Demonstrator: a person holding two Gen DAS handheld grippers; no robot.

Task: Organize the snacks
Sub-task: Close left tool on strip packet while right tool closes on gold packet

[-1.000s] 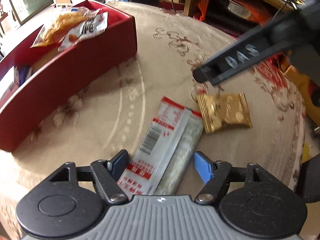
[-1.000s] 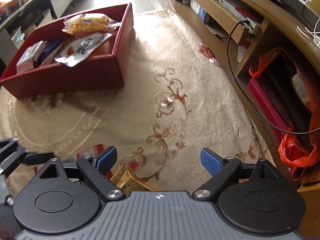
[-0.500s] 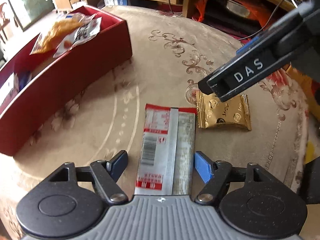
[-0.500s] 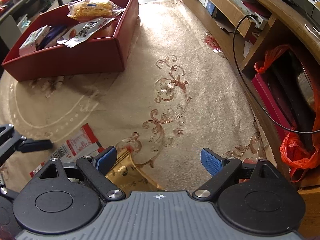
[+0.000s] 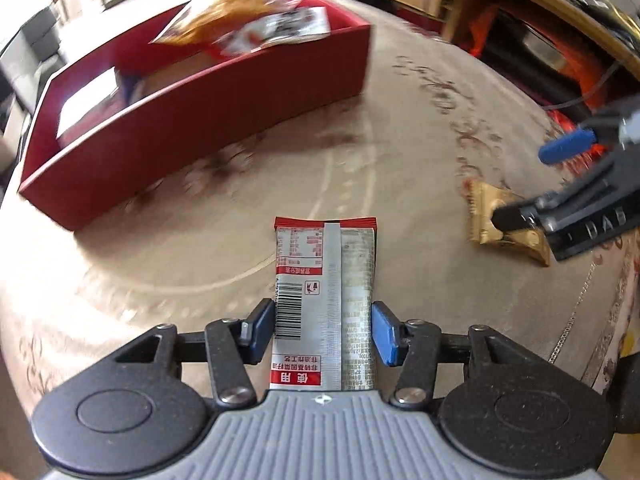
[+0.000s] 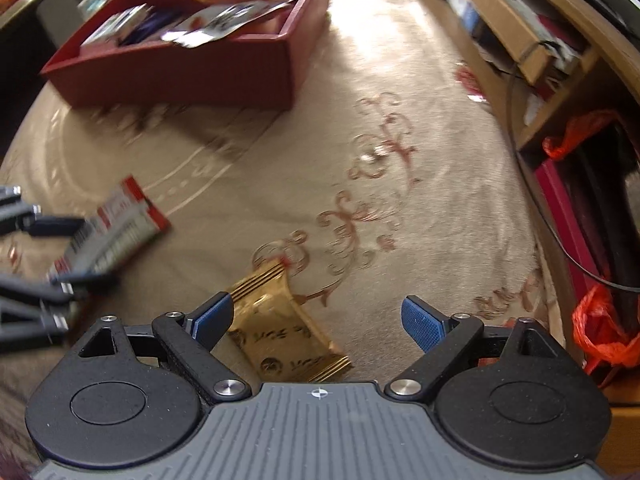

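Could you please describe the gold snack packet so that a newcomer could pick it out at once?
On the beige patterned tablecloth, well clear of the red cardboard box, a small shiny gold foil packet lies flat under the open right gripper. Unlike the long red-and-silver barcoded packet, it is short and gold.

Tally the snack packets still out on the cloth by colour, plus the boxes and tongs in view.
Red-and-silver packet, between the closing left tongs: 1
Gold packet, under the open right tongs: 1
Red box, snacks inside too blurred to count: 1
Tongs: 2
Total: 5
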